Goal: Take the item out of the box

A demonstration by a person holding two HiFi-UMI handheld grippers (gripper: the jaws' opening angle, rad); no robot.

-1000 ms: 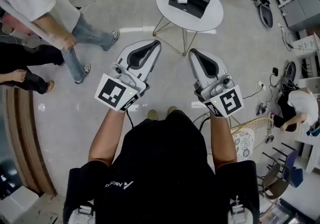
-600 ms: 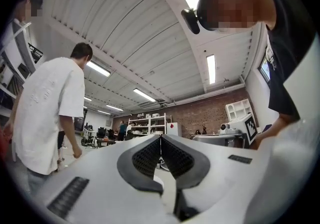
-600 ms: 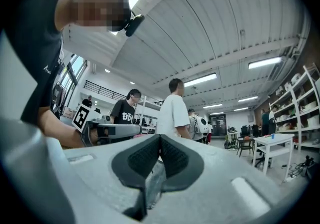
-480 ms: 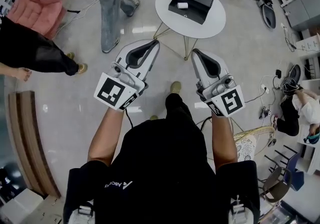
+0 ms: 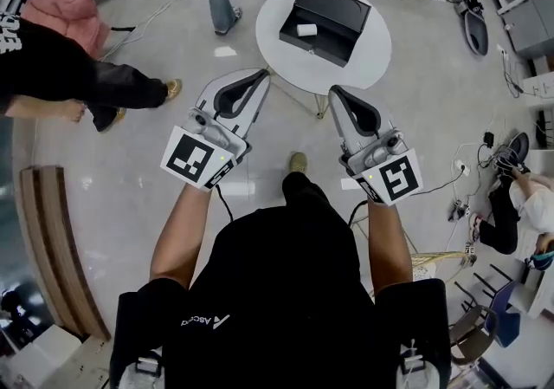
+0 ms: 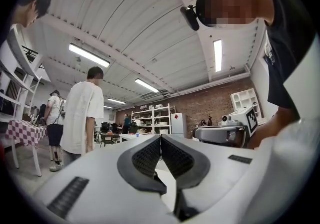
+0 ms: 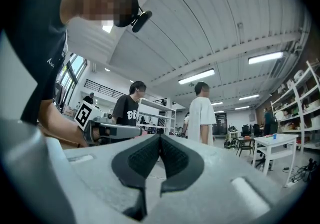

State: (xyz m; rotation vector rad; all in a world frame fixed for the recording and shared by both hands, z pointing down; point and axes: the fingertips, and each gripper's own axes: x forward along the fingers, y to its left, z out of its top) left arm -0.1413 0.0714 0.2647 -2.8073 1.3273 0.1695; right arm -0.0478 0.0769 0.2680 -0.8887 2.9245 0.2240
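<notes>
1. Item, small, white and block-like, is being seen inside the box, toward its left end; its finer shape is too small to be made out.
2. It is being judged light, stiff and probably smooth-sided, so hold would best be taken from above, across its narrow sides, with one pair of jaws.
3. The box is being shown as black, rectangular, matt and open-topped, with low walls; it is being judged light enough to slide if the item drags, so steadying by the other gripper may be called for.
4. The box is being carried by a round, smooth, white worktop.
5. The left gripper and the right gripper are being held side by side, pointed at the worktop and apart from the box; both pairs of jaws are being held closed, dark ribbed pads touching, with nothing between them.
6. Around the worktop, a pale glossy floor, loose cables and people standing by are being seen.
</notes>
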